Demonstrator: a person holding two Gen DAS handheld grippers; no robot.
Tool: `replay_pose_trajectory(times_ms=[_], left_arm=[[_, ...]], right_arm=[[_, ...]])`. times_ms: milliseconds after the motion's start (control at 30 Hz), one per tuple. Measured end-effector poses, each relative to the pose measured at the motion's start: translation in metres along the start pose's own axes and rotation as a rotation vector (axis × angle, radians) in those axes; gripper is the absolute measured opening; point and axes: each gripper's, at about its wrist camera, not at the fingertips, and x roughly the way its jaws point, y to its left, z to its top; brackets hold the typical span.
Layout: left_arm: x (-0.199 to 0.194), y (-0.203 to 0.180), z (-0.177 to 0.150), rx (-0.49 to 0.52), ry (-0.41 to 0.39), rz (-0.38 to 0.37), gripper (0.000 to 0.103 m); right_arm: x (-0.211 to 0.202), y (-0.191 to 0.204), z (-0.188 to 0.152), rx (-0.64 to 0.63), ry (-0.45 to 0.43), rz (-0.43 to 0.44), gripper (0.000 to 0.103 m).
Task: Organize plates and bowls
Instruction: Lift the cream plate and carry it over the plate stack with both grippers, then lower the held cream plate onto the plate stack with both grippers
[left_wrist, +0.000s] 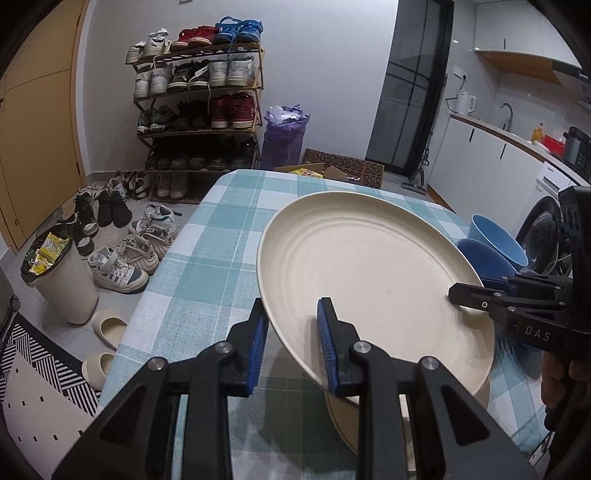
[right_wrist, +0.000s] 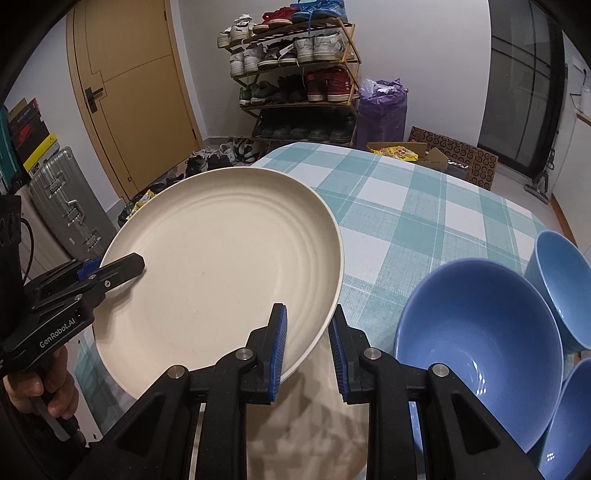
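Checked table (right_wrist: 424, 206): two plates (left_wrist: 369, 273), three bowls (right_wrist: 476, 332).

Bare checked table (right_wrist: 424, 206) ahead, open for passage; blue bowls (right_wrist: 480, 332) crowding the right edge.

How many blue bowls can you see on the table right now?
3, clustered at the table's right edge: the nearest bowl, one behind it, one cut off at the lower right. More may be out of frame.

Checked table (right_wrist: 424, 206) bearing blue bowls (right_wrist: 480, 332)
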Motion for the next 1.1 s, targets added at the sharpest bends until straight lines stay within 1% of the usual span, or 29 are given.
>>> replay_pose_trajectory(times_ms=[333, 867, 1000, 1100], left_arm=[[-0.008, -0.009, -0.01, 0.015, -0.003, -0.018, 0.025], [-0.009, -0.021, -0.027, 0.027, 0.01, -0.03, 0.025], [-0.006, -0.026, -0.032, 0.053, 0.029, -0.027, 0.026], [-0.005, -0.026, -0.036, 0.048, 0.036, -0.034, 0.026]], right_arm=[[-0.014, 0.0, -0.015, 0.012, -0.011, -0.023, 0.023], [-0.029, 0.001, -0.033, 0.021, -0.02, -0.056, 0.023], [-0.032, 0.002, -0.037, 0.014, -0.017, -0.071, 0.023], [-0.035, 0.001, -0.041, 0.022, -0.012, -0.073, 0.023]])
